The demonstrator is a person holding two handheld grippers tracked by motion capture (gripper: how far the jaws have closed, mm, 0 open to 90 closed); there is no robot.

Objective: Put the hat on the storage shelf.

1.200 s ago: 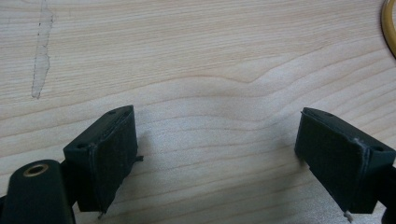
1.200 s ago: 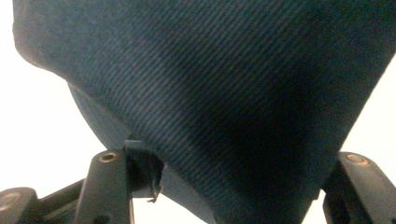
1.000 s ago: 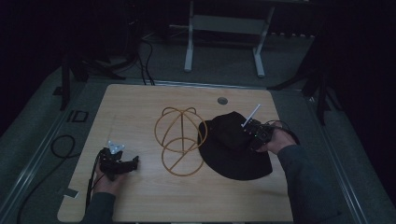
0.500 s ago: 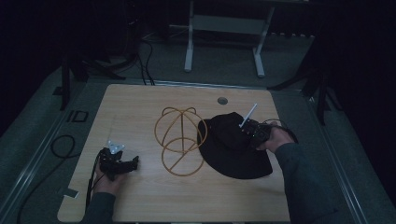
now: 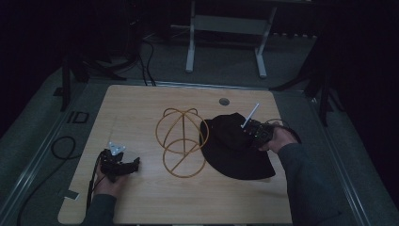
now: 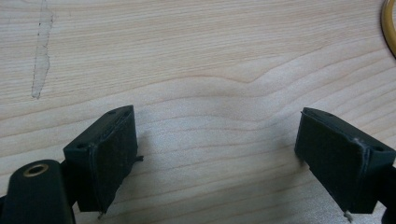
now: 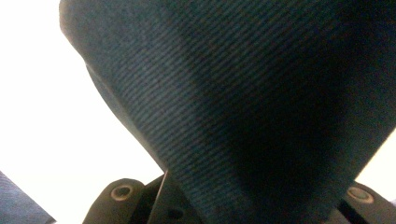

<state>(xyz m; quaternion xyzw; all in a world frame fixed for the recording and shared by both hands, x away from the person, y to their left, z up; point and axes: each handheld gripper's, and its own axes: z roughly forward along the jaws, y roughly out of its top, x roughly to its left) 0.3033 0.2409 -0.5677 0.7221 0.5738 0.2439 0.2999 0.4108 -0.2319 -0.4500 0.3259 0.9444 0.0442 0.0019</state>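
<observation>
Two grippers worked at the wooden table (image 5: pixel 141 108) in the high view: the left gripper (image 5: pixel 136 163) sat at the lower left of the frame, and the right gripper (image 5: pixel 244 133) sat right of centre, over the dark hat (image 5: pixel 235 155). In the left gripper view, the left gripper (image 6: pixel 217 154) had its jaws spread wide, with nothing but bare wood grain between them; a sliver of the wire hat frame (image 6: pixel 388 23) curved in at the upper right corner. In the high view that golden wire hat frame (image 5: pixel 181 141) lay at the centre of the frame, its right edge just beside the hat. In the right gripper view, ribbed dark fabric of the hat (image 7: pixel 243 116) ran from the top of the frame down between the jaws, which appeared closed on the cloth.
</observation>
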